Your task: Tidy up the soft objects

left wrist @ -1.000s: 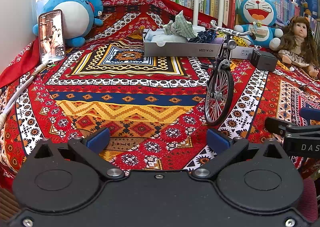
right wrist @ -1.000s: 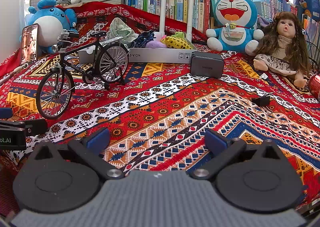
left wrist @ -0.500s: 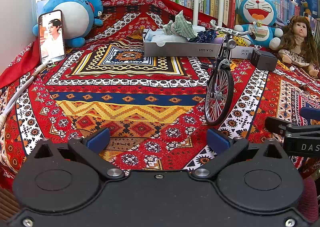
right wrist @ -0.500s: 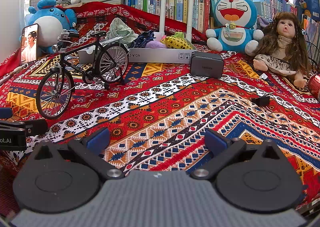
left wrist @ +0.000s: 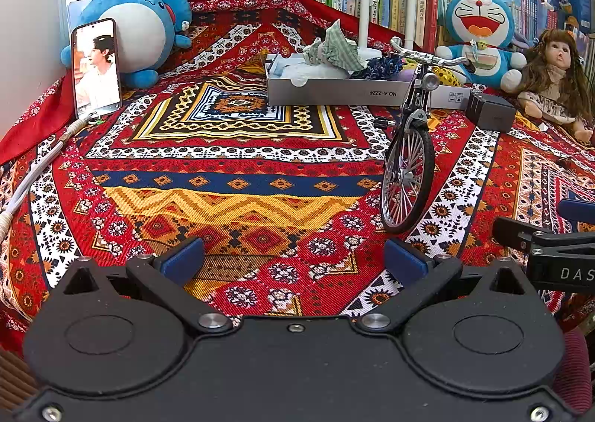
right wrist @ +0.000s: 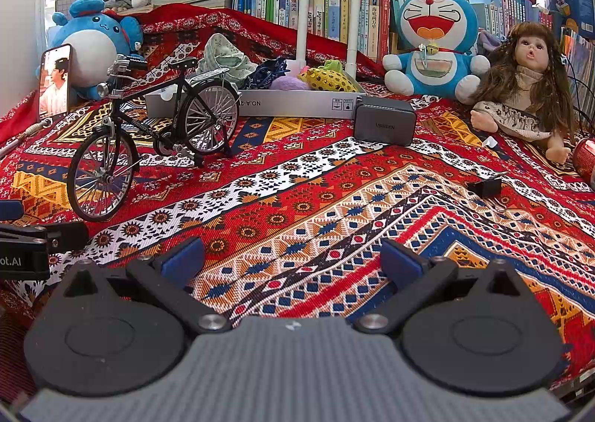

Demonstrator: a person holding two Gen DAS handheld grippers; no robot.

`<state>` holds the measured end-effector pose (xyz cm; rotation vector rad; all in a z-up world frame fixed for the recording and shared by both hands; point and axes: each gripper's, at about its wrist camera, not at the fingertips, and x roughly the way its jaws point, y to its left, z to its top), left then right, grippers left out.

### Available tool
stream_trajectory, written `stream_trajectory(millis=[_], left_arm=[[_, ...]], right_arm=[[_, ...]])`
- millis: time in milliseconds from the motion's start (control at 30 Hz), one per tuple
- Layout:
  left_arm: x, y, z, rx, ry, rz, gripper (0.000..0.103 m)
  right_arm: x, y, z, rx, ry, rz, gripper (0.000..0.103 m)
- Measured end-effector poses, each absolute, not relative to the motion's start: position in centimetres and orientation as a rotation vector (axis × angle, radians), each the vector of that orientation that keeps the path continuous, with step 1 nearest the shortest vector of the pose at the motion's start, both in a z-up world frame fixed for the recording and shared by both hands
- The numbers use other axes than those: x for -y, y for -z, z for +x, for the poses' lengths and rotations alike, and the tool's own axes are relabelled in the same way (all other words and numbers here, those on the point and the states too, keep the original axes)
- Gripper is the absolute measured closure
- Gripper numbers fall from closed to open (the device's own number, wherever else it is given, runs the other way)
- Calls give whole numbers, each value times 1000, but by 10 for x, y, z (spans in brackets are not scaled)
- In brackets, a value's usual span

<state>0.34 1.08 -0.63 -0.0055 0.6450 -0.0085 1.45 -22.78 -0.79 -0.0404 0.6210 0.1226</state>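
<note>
Right now both the left hand-held gripper (left wrist: 293, 260) and right hand-held gripper (right wrist: 293, 260) are released, holding nothing; the soft cloths (right wrist: 227, 59) lie in the grey box (right wrist: 297, 104) behind the model bicycle (right wrist: 156, 132), which a reach could knock over

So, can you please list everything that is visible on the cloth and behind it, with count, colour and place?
plush: 2, blue and white, one back right, one back left
doll: 1, brown hair, far right
box: 1, grey, back centre, holds soft items
green cloth: 1, in the box, left end
bicycle: 1, black, left of centre
charger: 1, grey, in front of the box
phone: 1, screen lit, leaning on the left plush
books: many, shelf behind
cloth: 1, red patterned, under all
left tool: open, empty
right tool: open, empty
</note>
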Motion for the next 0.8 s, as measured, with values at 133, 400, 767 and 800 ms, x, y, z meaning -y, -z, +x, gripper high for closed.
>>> stream_trajectory(millis=[133, 400, 767, 800], left_arm=[[-11, 6, 3, -645, 9, -5, 0], [-11, 7, 3, -645, 8, -6, 0], [-11, 6, 3, -642, 9, -3, 0], [-12, 6, 4, -640, 9, -1, 0]], right_arm=[[228, 8, 14, -621, -122, -40, 0], [228, 8, 14, -621, -122, -41, 0], [228, 8, 14, -621, -123, -41, 0], [228, 8, 14, -621, -123, -41, 0]])
